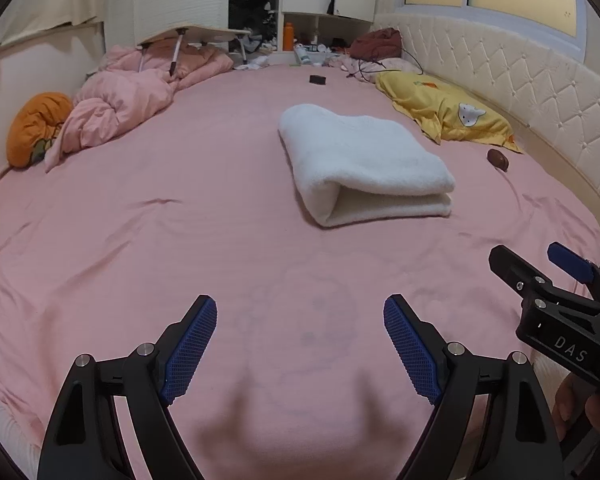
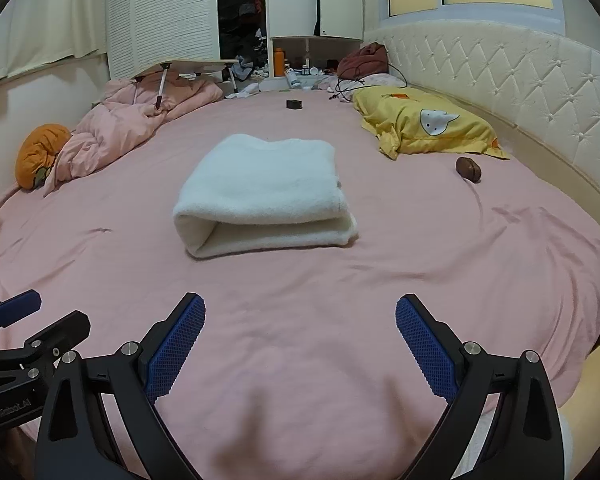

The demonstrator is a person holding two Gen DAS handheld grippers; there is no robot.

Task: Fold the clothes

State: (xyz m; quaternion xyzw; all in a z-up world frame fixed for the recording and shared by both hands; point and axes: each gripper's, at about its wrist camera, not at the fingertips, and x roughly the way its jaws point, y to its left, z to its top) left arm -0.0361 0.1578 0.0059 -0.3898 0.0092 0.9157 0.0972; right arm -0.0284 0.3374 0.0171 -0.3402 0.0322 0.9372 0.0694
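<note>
A white fluffy garment [image 1: 360,160] lies folded into a thick rectangle on the pink bed sheet [image 1: 180,240], its rolled fold facing me; the right wrist view shows the same garment [image 2: 264,196] at the centre. My left gripper [image 1: 300,308] hovers open over bare sheet well short of it, with nothing between its blue pads. My right gripper [image 2: 300,308] is open too and holds nothing, a little nearer the garment. Each gripper shows at the edge of the other's view: the right gripper [image 1: 532,264] and the left gripper [image 2: 40,312].
A yellow pillow [image 1: 448,108] and a small brown object [image 1: 498,159] lie right of the garment by the padded headboard [image 1: 540,92]. A crumpled pink duvet [image 1: 128,96], an orange cushion [image 1: 36,128] and a folding tray table [image 1: 196,36] sit far left. A small black box [image 1: 318,79] lies beyond.
</note>
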